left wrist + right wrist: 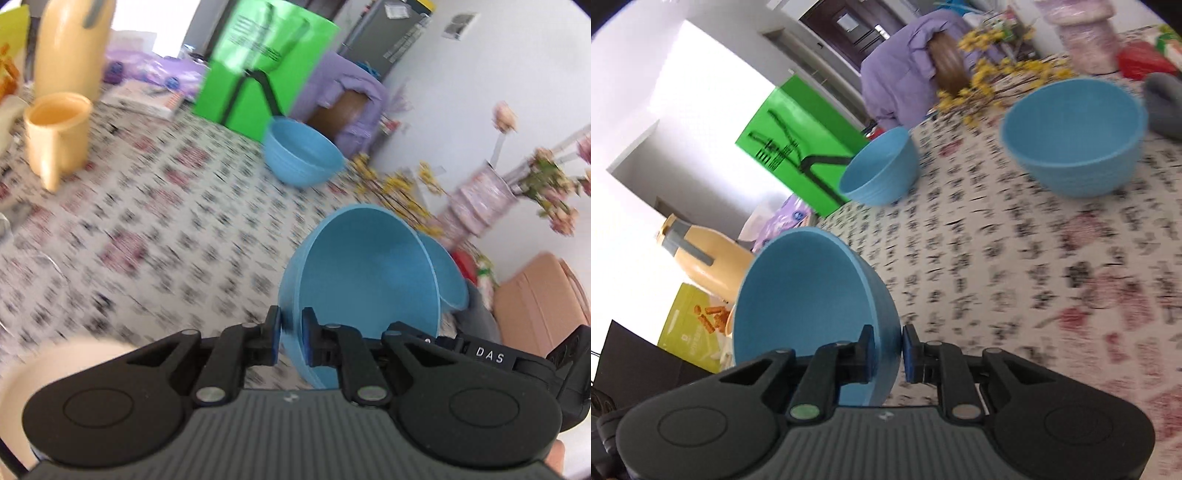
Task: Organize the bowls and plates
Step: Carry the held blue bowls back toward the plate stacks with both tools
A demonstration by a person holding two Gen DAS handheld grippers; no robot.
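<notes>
A table covered with a white cloth printed in dark and pink motifs (155, 221) fills most of both views, blurred by motion. At its far side stands a bright green paper bag with black handles (255, 66), and near it a chair draped in a lilac fabric cover (343, 92). To the left in the left wrist view rises a tall pale-yellow plastic jug (70, 44), with a matching yellow plastic mug (55, 133) in front of it.

The left gripper (290, 341) holds a round light-blue plastic bowl (365, 280) tipped on its side above the cloth, its jaws nearly closed on the bowl's rim, one pad inside and one outside. The right gripper (888, 352) grips a second light-blue plastic bowl (805, 295) the same way, jaws pinched almost together across the wall near the rim, the bowl tilted with its opening to the left.

A third light-blue bowl (1075, 133) sits upright on the cloth in the right wrist view, well apart from a fourth light-blue bowl (301, 151) standing just in front of the green bag. Sprigs of yellow artificial flowers (399, 192) lie at the table's far edge.
</notes>
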